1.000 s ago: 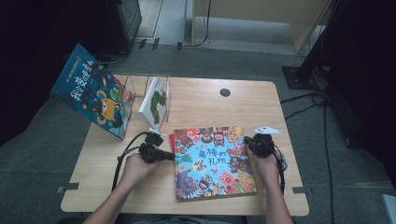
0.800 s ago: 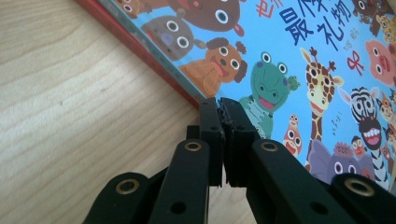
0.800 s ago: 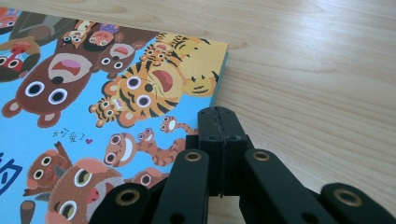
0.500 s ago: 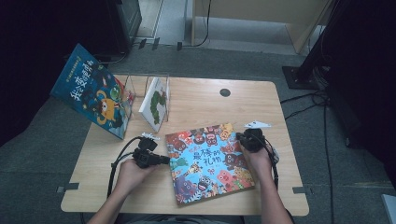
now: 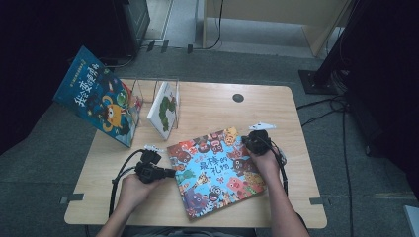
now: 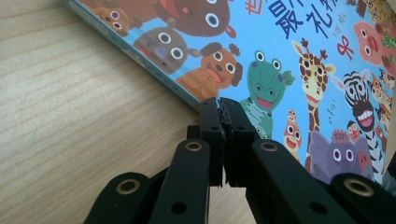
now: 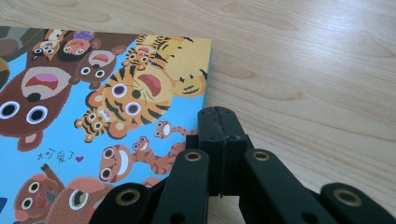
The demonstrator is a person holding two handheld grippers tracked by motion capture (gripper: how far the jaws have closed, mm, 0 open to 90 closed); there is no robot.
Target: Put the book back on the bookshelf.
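A picture book (image 5: 217,170) with cartoon animals on a blue cover lies flat and askew on the wooden table (image 5: 207,106). My left gripper (image 5: 173,173) is shut and empty, its tips against the book's left edge; in the left gripper view the joined tips (image 6: 222,105) meet the cover's edge (image 6: 187,95) by a green frog. My right gripper (image 5: 249,140) is also shut and empty, resting at the book's far right edge. In the right gripper view its tips (image 7: 217,114) sit just beside the tiger corner of the book (image 7: 140,88).
A clear book rack (image 5: 148,96) at the table's back left holds an upright white book (image 5: 165,111). A large blue book (image 5: 96,96) leans over the left edge. A round black grommet (image 5: 238,98) sits at the back. Bare wood lies beyond the book.
The book has turned counter-clockwise on the table. My right gripper slid away and leftward along its far edge; my left gripper drew back toward the person and leftward.
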